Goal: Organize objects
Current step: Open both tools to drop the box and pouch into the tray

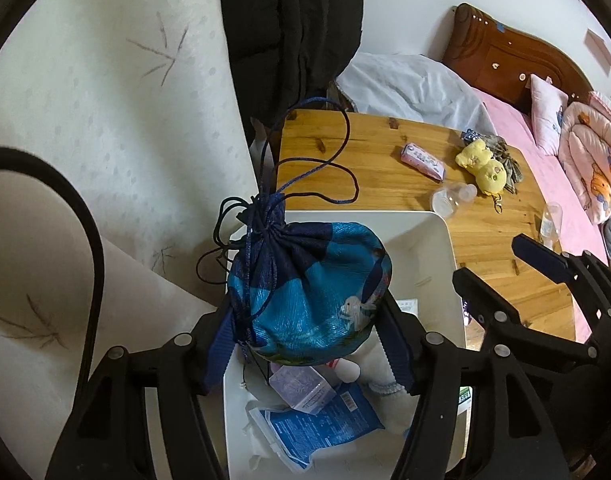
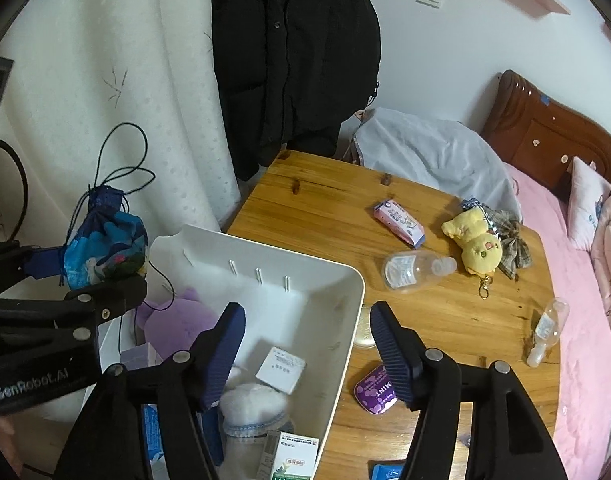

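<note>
White bin (image 2: 347,312) on the wooden table (image 2: 329,208), already taking in packets; drawstring pouch (image 1: 309,292) hanging over its left edge, being pinched in the left gripper (image 1: 305,344). Probably lowering and letting go next. Right gripper (image 2: 305,344) hovering spread, empty.

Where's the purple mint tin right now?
The purple mint tin lies on the wooden table, just outside the white bin on its right side, between the open right gripper's fingers in the right wrist view.
</note>
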{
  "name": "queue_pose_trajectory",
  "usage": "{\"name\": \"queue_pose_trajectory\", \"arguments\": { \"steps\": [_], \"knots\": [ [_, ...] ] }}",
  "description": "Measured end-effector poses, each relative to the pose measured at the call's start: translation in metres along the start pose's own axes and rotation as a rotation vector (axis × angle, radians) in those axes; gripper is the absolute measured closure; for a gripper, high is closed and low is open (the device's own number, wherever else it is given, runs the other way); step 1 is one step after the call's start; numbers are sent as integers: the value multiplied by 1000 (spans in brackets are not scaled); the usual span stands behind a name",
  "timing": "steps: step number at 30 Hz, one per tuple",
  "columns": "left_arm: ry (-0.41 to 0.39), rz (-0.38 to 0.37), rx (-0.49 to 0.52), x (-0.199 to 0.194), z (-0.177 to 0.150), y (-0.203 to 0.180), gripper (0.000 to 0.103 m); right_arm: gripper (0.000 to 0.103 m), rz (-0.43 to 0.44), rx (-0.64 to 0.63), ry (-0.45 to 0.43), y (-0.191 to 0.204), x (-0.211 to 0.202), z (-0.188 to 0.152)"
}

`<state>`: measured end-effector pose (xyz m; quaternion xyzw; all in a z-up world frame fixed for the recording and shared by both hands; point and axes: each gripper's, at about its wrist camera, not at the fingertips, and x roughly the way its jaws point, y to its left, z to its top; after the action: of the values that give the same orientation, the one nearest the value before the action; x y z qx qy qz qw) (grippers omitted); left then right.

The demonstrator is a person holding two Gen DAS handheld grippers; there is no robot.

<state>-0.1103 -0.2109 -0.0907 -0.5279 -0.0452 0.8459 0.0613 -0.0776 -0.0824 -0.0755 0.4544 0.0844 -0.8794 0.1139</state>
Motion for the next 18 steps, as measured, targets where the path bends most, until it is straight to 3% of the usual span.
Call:
{"name": "queue_pose_trajectory", "arguments": {
  "steps": [3, 8, 18],
  "knots": [
    [15, -2, -10, 2, -1, 1, 30, 37, -13, 1, -3, -1, -1, -2],
    [-11, 17, -14, -2, -1, 1, 12, 37, -9, 22, 0, -6, -2, -4],
    [-35, 15, 16, -7, -4, -8, 7, 37, -15, 26, -8, -10, -9, -12]
  ]
}}
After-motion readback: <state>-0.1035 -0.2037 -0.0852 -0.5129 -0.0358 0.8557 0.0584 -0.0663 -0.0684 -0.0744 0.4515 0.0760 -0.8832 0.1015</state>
